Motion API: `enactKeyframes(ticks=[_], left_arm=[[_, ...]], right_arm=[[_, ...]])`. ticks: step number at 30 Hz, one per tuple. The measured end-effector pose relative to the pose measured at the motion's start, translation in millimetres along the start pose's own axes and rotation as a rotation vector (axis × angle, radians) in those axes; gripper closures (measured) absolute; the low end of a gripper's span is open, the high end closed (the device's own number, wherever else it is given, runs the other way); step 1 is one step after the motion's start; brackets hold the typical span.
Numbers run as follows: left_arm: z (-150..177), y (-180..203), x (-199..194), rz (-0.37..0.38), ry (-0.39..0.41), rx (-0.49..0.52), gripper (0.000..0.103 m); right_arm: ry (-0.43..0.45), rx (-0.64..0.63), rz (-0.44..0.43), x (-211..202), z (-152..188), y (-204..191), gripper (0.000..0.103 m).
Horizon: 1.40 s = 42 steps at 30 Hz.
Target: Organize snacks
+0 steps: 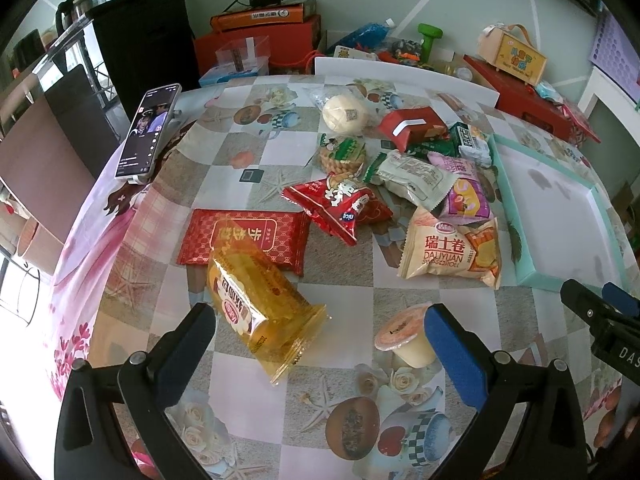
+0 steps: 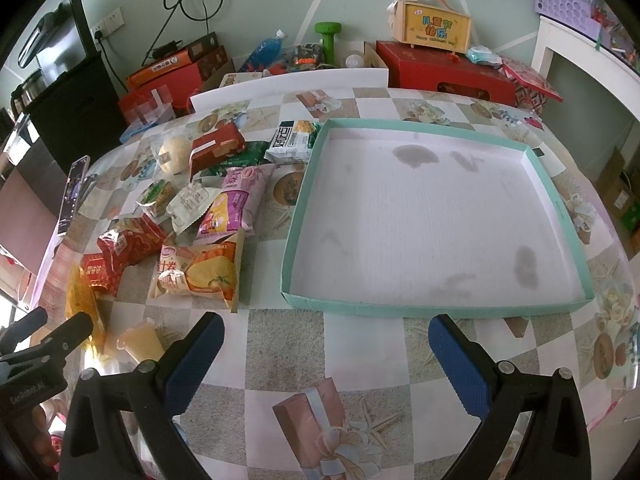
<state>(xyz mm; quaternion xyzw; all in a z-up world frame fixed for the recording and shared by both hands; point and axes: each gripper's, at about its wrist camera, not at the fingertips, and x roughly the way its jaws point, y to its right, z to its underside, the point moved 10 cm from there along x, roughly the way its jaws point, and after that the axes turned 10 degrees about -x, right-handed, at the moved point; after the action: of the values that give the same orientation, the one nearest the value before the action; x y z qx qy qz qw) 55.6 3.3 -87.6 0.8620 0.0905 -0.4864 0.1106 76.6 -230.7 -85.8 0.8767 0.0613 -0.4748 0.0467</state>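
On table — one teal tray (image 2: 560,200), one jelly cup (image 1: 404,338).

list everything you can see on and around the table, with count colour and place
tray: 1, teal rim, white floor, nothing in it, table right
snack packets: about ten, mixed colours, heaped left of tray
yellow packet: 1, near edge, overlapping red flat packet
jelly cup: 1, orange lid, near edge
round bun: 1, pale, far side of heap
phone: 1, propped at table's left edge
red boxes: several, behind table
green dumbbell: 1, behind table
left gripper: open, over yellow packet
right gripper: open, before tray
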Motion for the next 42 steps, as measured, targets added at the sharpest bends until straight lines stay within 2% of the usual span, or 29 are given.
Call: enactKeyframes(ticks=[32, 42], left_arm=[[4, 1, 4, -0.002, -0.015, 0.002, 0.000], [6, -10, 7, -0.004, -0.056, -0.034, 0.000]], right_arm=[[-0.010, -0.003, 0.001, 3, 1, -3, 0.000], [-0.031, -0.030, 0.001, 7, 1, -10, 0.000]])
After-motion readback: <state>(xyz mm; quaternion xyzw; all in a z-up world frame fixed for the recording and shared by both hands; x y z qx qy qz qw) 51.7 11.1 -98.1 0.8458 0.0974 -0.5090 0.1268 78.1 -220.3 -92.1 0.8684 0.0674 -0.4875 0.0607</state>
